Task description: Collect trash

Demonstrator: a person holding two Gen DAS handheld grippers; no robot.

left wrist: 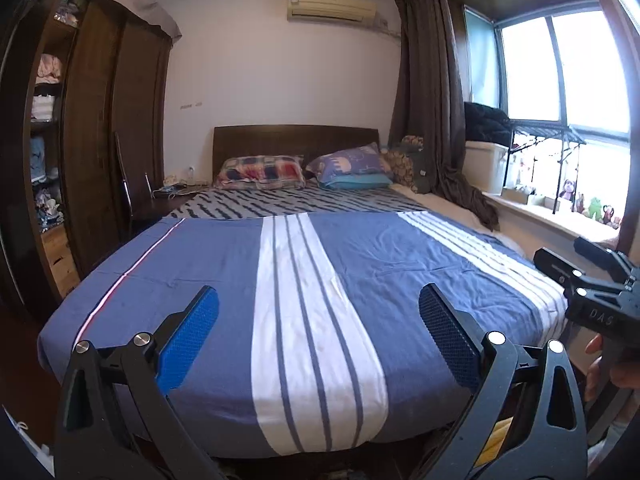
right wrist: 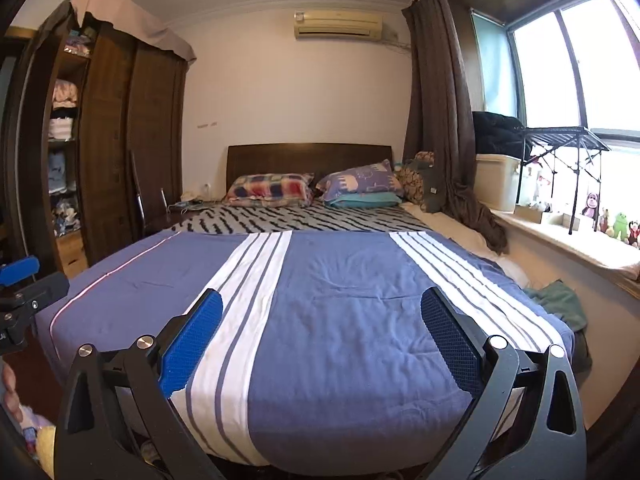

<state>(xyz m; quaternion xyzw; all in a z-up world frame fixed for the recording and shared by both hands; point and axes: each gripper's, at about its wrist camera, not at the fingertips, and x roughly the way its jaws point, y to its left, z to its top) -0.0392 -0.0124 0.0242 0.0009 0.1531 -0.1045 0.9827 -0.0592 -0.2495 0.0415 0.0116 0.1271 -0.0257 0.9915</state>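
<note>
Blue-padded left gripper (left wrist: 318, 336) and right gripper (right wrist: 322, 338) hang spread and empty over the striped duvet (left wrist: 360, 272); no trash visible, perhaps hidden, so searching comes next.

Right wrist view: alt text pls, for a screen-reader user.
The open right gripper points over the foot of a bed covered by a blue quilt with white stripes, holding nothing. Two pillows lie at the dark headboard, a wardrobe stands left, and a window with curtain is right. No trash is plainly visible.
</note>
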